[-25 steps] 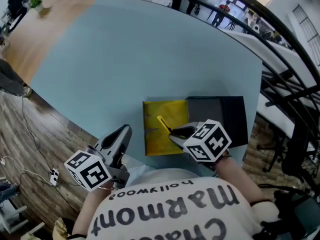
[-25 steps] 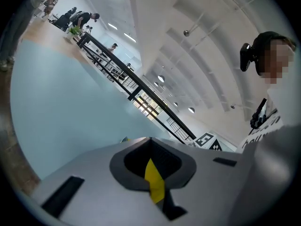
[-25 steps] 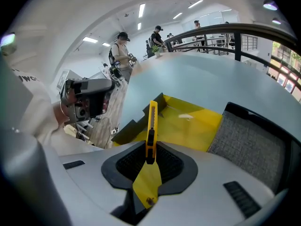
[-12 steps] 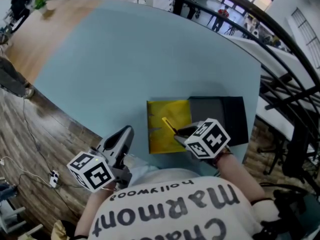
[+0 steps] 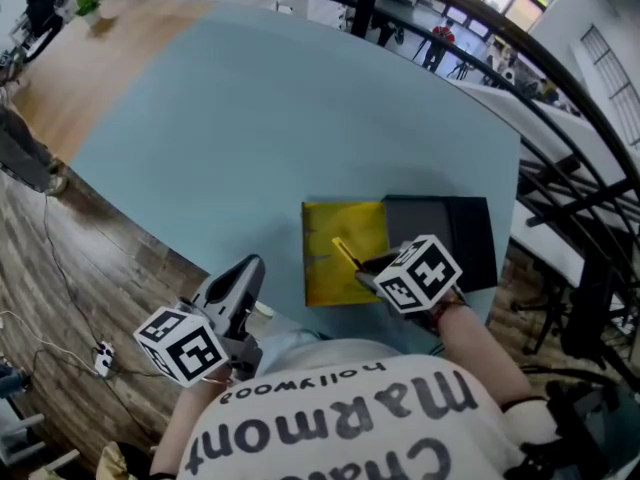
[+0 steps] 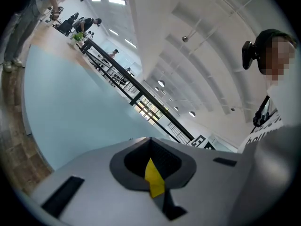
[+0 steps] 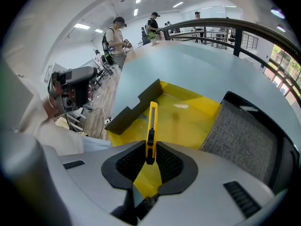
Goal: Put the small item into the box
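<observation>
The right gripper view shows the right tongs (image 7: 150, 147) clamped narrowly on a yellow utility knife (image 7: 152, 119) over the open yellow box (image 7: 197, 121). The head view places that box by the desk's (image 5: 250, 118) near edge. The left tongs (image 6: 150, 142) are closed and empty.

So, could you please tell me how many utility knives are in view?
1. The yellow utility knife is clamped in the fingers of the right gripper, over the open yellow-lined box. The gripper hides part of the box, so another may be hidden.
</observation>
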The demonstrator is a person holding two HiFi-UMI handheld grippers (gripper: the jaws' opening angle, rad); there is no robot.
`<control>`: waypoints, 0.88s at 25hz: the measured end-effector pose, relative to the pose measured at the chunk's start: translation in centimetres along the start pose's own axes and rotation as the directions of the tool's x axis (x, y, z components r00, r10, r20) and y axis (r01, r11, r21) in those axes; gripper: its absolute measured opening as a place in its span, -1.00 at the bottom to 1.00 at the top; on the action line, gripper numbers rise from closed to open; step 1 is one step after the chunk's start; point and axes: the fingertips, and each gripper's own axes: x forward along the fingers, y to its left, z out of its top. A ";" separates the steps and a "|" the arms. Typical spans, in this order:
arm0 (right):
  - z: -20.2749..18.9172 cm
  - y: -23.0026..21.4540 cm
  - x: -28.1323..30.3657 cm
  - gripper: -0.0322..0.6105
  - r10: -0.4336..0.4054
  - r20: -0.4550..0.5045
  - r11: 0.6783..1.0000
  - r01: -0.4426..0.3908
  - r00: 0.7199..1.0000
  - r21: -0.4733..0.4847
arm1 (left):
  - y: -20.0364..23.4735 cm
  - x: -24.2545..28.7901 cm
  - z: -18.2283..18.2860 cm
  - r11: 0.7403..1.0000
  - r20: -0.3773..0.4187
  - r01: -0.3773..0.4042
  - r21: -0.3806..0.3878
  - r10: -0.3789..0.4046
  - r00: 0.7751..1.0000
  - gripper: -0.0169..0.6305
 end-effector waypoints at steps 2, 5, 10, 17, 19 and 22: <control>0.0 0.0 0.1 -0.63 -0.004 -0.007 1.000 0.004 1.000 -0.005 | 0.4 -0.3 0.0 1.000 0.002 -0.005 -0.006 0.005 1.000 -0.94; -0.1 0.2 0.4 -0.63 -0.012 -0.031 1.000 0.012 0.999 -0.011 | 0.9 -0.6 0.0 1.000 0.006 -0.010 -0.015 0.010 1.000 -0.94; -0.2 0.3 0.6 -0.63 -0.025 -0.069 1.000 0.024 0.997 -0.017 | 1.2 -0.9 0.4 1.000 0.014 -0.007 -0.017 0.008 1.000 -0.94; -0.2 -0.1 0.8 -0.63 -0.052 -0.107 0.999 0.051 0.993 -0.009 | 1.3 -1.2 0.1 1.000 0.012 -0.006 -0.025 0.007 1.000 -0.94; -0.2 0.0 1.0 -0.63 -0.059 -0.119 0.998 0.058 0.991 -0.017 | 1.5 -1.3 0.0 1.000 0.012 -0.010 -0.029 0.010 1.000 -0.94; 0.0 -0.2 1.3 -0.63 -0.068 -0.130 0.997 0.065 0.989 -0.027 | 2.1 -1.5 -0.1 0.999 0.010 -0.015 -0.036 0.015 1.000 -0.94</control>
